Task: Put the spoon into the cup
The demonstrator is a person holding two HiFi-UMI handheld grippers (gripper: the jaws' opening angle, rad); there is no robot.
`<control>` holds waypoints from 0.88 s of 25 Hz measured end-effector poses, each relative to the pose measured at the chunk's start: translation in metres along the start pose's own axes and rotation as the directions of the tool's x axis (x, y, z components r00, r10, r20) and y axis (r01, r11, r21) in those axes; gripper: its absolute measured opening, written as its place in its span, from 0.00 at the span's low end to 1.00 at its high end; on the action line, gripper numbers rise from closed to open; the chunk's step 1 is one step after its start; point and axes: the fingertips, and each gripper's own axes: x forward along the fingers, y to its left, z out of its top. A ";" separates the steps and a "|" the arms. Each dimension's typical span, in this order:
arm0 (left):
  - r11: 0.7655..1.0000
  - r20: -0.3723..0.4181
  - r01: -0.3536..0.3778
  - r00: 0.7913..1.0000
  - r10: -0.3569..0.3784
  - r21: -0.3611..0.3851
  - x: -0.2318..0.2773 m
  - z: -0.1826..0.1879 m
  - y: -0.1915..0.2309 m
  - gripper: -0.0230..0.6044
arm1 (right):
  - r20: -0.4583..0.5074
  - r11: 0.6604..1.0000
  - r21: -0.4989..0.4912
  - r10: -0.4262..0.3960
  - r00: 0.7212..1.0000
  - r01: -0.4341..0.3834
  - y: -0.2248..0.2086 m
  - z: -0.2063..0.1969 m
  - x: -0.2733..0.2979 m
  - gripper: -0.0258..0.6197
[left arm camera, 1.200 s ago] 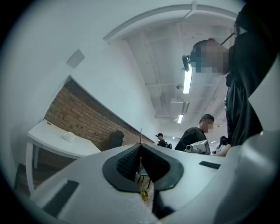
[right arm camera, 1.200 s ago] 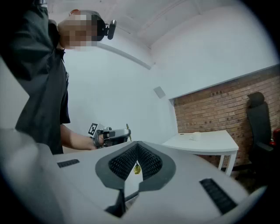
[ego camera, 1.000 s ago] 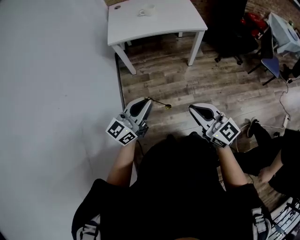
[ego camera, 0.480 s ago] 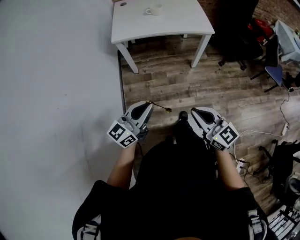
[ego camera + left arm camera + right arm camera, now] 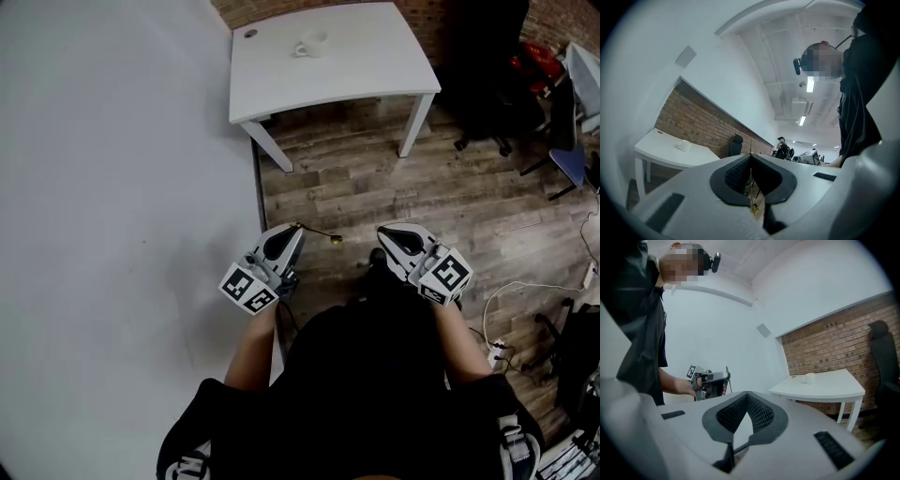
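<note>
White table [image 5: 356, 75]: stands well ahead of the person, across open wood floor.

Left gripper [image 5: 293, 228]: jaws closed on a thin gold spoon [image 5: 320, 232].

Right gripper [image 5: 384, 232]: jaws closed tip to tip, nothing between them.

White cup [image 5: 309, 45]: upright near the table's far edge, well apart from both grippers.

Spoon: stem pinched between the left pads, one end projecting forward past the tips.

Assessment: the carry to the table is the step in hand. Recommend a firm pinch on the approach, with the spoon brought directly over the cup mouth and tipped downward before release. The thin stem looks liable to swivel.
</note>
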 end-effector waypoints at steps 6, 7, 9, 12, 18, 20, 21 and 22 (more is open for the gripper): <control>0.999 0.020 -0.053 0.998 0.053 -0.003 0.061 0.029 0.030 0.07 | 0.002 0.998 0.019 0.067 0.998 -0.067 -0.064 0.027 0.011 0.05; 0.998 0.026 -0.068 0.997 0.068 -0.001 0.069 0.035 0.036 0.07 | 0.004 0.996 0.022 0.081 0.997 -0.081 -0.074 0.030 0.012 0.05; 0.995 0.032 -0.095 0.995 0.095 0.013 0.082 0.043 0.046 0.07 | 0.010 0.994 0.019 0.105 0.994 -0.106 -0.091 0.033 0.015 0.05; 0.991 0.034 -0.133 0.991 0.132 0.018 0.097 0.042 0.065 0.07 | 0.014 0.992 0.000 0.126 0.992 -0.126 -0.119 0.035 0.025 0.05; 0.986 -0.003 -0.169 0.986 0.169 -0.010 0.124 0.037 0.103 0.07 | 0.039 0.989 0.024 0.146 0.988 -0.147 -0.166 0.044 0.056 0.05; 0.983 -0.009 -0.183 0.983 0.182 -0.021 0.131 0.034 0.121 0.07 | 0.033 0.989 0.039 0.140 0.990 -0.142 -0.183 0.042 0.065 0.05; 0.982 -0.014 -0.187 0.982 0.186 -0.027 0.134 0.032 0.131 0.07 | 0.030 0.990 0.045 0.134 0.991 -0.135 -0.193 0.041 0.070 0.05; 0.981 -0.018 -0.189 0.982 0.188 -0.033 0.138 0.031 0.143 0.07 | 0.028 0.991 0.049 0.126 0.992 -0.127 -0.203 0.041 0.076 0.05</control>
